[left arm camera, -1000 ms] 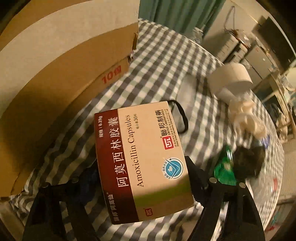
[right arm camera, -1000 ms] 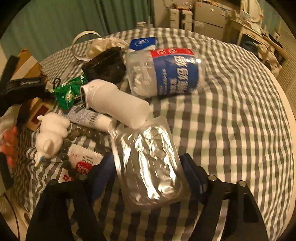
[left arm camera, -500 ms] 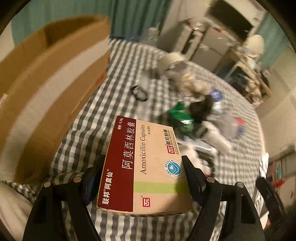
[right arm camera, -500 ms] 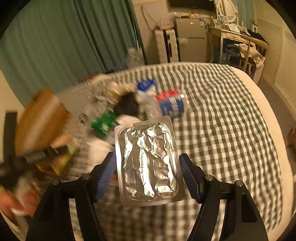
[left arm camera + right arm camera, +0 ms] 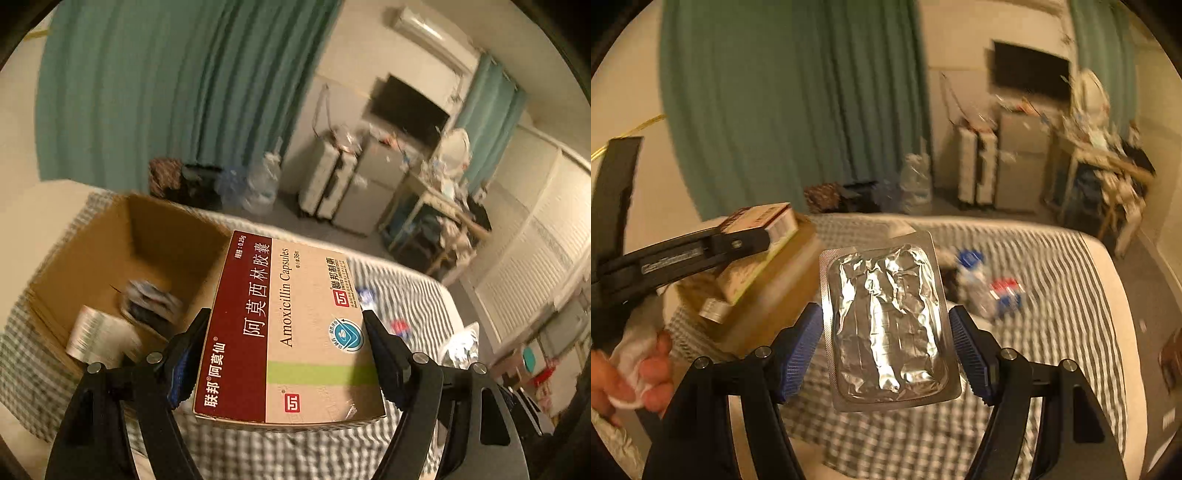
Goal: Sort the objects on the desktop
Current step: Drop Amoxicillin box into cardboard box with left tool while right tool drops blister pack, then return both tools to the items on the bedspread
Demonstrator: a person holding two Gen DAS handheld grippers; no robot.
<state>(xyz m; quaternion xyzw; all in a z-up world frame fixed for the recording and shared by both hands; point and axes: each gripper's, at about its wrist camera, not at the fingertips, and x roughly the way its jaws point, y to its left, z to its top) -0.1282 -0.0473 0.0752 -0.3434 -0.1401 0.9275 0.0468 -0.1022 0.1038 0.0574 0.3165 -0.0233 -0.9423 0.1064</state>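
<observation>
A: Which step is this?

B: Carrying, I'd say. The left gripper [image 5: 288, 343] is clamped on the amoxicillin box [image 5: 291, 325], and the right gripper [image 5: 886, 343] pinches the foil blister pack [image 5: 890, 317] by its long edges. Both things hang in the air above the checked tablecloth [image 5: 1052, 266].

A: And relative to the cardboard box?

B: The amoxicillin box sits at the near right corner of the cardboard box [image 5: 122, 258], above its rim level, partly over the opening. The blister pack is just beside that carton, on its right, not yet over it. A few packets already lie inside the carton.

A: So the next move?

B: Likely easing the amoxicillin box further over the opening, then loosening the jaws so it drops flat. The blister pack must cross leftward after, or wait, since the two tools are close.

A: The poses?

B: Both point forward and slightly downward. In the right wrist view the left gripper shows side-on, held by a hand [image 5: 635, 373] with a white cloth.
</observation>
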